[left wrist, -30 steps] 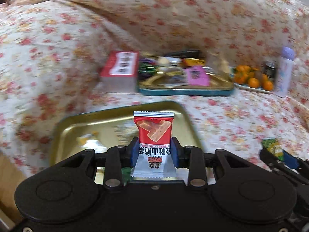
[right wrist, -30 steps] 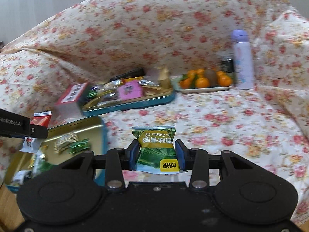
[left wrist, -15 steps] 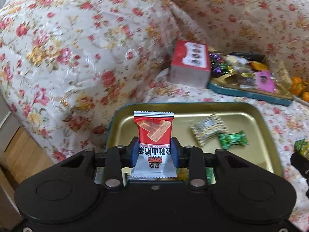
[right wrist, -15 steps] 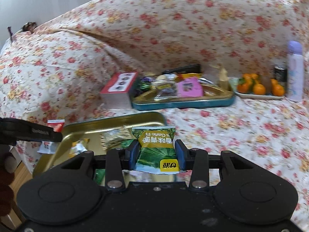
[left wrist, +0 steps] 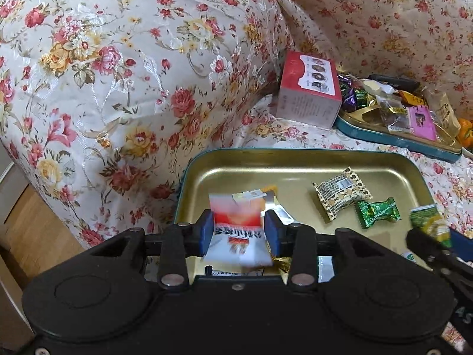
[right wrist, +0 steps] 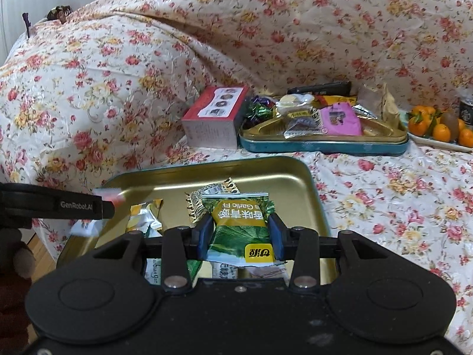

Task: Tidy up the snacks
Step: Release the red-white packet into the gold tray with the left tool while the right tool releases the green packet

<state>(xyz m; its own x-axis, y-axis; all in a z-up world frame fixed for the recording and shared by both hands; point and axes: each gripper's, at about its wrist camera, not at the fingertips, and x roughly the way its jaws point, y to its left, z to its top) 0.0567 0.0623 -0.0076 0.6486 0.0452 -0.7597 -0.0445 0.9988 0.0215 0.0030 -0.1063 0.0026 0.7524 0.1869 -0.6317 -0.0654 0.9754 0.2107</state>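
Note:
My left gripper [left wrist: 239, 233] is open over the near end of the gold tray [left wrist: 295, 159]. The red and white snack packet [left wrist: 239, 227] between its pads is blurred and slipping down, no longer clamped. My right gripper [right wrist: 240, 233] is shut on a green garlic snack packet [right wrist: 241, 227] and holds it above the same gold tray [right wrist: 280, 168]. The right gripper also shows at the right edge of the left wrist view [left wrist: 434, 230]. A patterned packet [left wrist: 340, 195], a green candy [left wrist: 378, 211] and a yellow packet [right wrist: 145, 216] lie in the tray.
A second tin tray [right wrist: 325, 145] full of mixed snacks sits behind, with a red box [right wrist: 215, 115] at its left. A plate of oranges [right wrist: 437, 127] stands at the far right. The floral sofa arm [left wrist: 118, 74] rises to the left; wooden floor [left wrist: 26, 224] lies below.
My left gripper has opened and the red packet is dropping toward the tray. Both grippers have moved closer over the gold tray.

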